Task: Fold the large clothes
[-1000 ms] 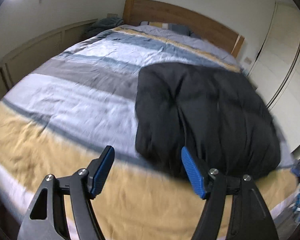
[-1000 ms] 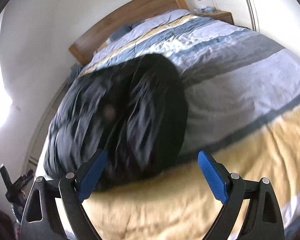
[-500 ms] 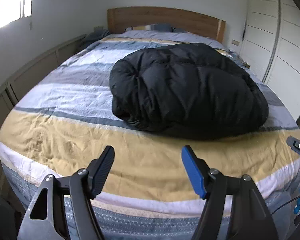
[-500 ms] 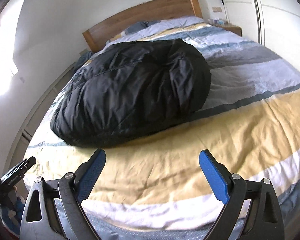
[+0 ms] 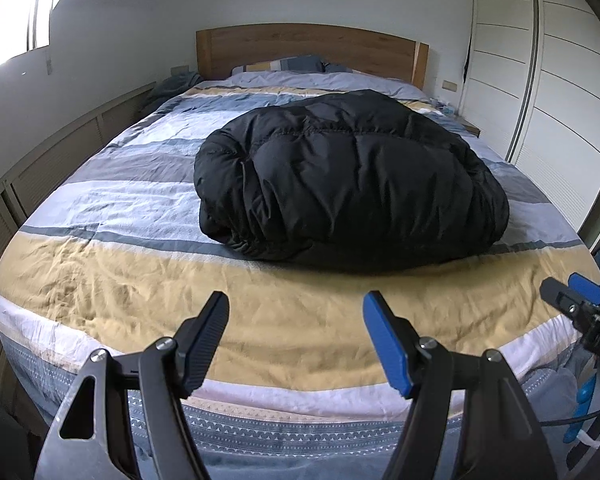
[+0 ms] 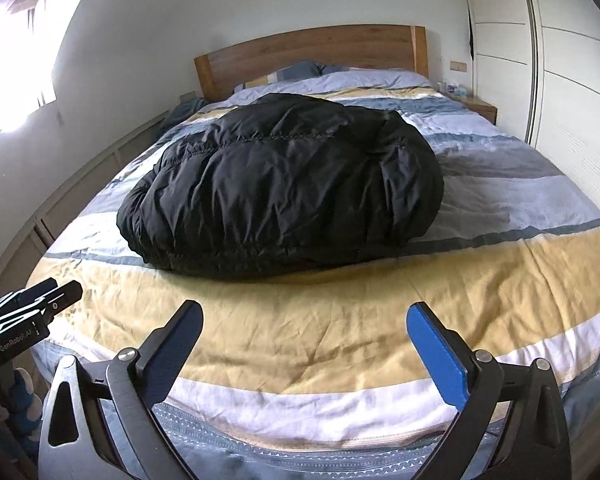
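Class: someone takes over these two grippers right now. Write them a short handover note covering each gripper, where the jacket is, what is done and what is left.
Left gripper: open, empty, over the foot of the bed.
Right gripper: jaws opening, nothing between them, also over the foot of the bed.
Jacket: black puffer, lying in a folded bundle mid-bed, touched by neither gripper.
Done: the jacket looks folded over on itself.
Left: judge whether the bundle is neat enough; if not, tidy its loose near edge. I cannot tell whether other clothes wait.
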Tool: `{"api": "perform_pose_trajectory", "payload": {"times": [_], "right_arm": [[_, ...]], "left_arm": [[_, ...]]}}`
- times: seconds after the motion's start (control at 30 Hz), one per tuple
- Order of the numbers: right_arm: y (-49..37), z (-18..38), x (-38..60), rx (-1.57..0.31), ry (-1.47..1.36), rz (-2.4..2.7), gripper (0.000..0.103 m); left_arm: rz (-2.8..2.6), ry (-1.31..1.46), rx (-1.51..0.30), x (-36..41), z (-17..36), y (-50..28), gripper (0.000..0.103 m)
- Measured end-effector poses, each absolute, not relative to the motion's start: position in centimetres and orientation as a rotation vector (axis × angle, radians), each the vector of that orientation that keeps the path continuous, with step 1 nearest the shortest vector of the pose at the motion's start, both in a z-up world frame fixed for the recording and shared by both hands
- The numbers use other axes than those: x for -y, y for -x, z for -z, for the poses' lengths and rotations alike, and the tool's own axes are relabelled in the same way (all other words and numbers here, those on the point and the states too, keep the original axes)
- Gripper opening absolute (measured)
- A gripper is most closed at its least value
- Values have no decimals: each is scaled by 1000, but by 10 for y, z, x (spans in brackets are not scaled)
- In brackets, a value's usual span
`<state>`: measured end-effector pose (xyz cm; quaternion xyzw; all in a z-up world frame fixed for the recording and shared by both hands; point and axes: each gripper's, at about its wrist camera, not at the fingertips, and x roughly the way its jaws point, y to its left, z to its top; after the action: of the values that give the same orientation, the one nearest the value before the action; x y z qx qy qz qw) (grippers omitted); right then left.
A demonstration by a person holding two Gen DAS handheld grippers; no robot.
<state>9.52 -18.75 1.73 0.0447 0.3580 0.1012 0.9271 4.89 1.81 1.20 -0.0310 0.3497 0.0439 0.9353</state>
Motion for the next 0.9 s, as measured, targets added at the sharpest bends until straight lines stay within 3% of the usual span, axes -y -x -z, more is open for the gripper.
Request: {"api": "perform_pose_trajectory", "payload": {"times": [0.9], "right_arm": [[-140, 25, 176, -812, -40, -177, 102]], "left_arm": [[-69, 79, -836, -26, 41, -102, 68]]}}
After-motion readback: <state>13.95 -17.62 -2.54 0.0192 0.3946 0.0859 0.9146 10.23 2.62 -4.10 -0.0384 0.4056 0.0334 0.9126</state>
